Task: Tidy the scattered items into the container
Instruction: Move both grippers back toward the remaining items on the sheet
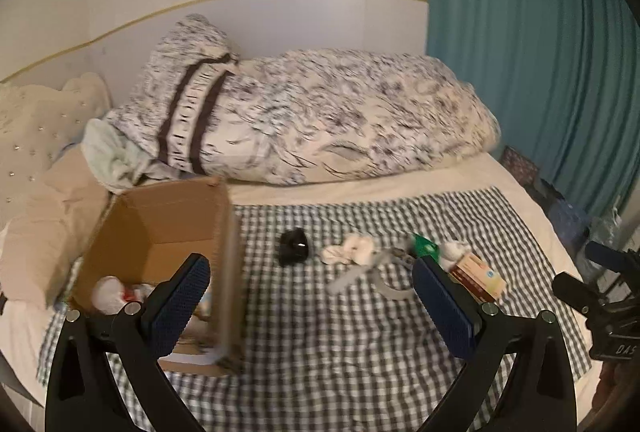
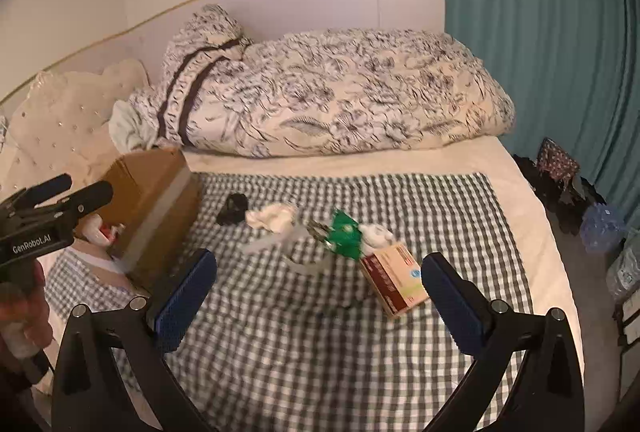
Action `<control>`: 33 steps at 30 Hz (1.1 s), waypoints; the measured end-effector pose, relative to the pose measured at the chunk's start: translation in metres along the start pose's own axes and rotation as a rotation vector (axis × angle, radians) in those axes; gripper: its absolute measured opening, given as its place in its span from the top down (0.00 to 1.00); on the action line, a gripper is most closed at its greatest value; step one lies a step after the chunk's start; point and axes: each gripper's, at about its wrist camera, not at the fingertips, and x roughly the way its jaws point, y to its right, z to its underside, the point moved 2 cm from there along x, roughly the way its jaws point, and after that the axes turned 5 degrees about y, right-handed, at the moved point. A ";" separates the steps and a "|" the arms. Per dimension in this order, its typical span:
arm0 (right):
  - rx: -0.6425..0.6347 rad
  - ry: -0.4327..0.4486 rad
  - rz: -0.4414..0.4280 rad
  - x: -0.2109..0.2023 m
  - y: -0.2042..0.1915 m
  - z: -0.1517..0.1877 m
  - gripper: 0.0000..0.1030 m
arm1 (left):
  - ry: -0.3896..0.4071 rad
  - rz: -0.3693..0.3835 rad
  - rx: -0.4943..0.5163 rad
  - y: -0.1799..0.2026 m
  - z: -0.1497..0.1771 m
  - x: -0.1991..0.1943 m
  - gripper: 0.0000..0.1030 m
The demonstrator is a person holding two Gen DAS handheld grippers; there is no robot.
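An open cardboard box [image 1: 160, 228] [image 2: 152, 200] stands at the left of a checked cloth [image 1: 320, 332] and holds a white item [image 1: 107, 292]. Scattered on the cloth lie a black object [image 1: 294, 246] [image 2: 234, 213], a white bundle of fabric [image 1: 348, 252] [image 2: 272, 217], a grey strap-like piece [image 1: 360, 278] [image 2: 298, 252], a green packet [image 1: 424, 246] [image 2: 344, 232] and a small carton [image 1: 478, 276] [image 2: 394, 278]. My left gripper [image 1: 310, 266] [image 2: 76, 192] hovers open beside the box's right wall. Open and holding nothing, my right gripper [image 2: 319, 262] [image 1: 588, 268] hangs above the cloth near the carton.
A rolled floral duvet [image 1: 320, 120] lies across the back of the bed, with pale pillows [image 1: 44, 136] at the left. A teal curtain [image 1: 540, 52] hangs on the right. Bags and bottles [image 2: 600, 228] sit on the floor past the bed's right edge. A hand [image 2: 20, 304] holds the left gripper.
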 end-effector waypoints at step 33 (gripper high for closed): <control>-0.018 -0.290 0.083 0.139 0.089 0.086 0.00 | -0.320 0.149 0.088 0.071 0.082 0.194 0.00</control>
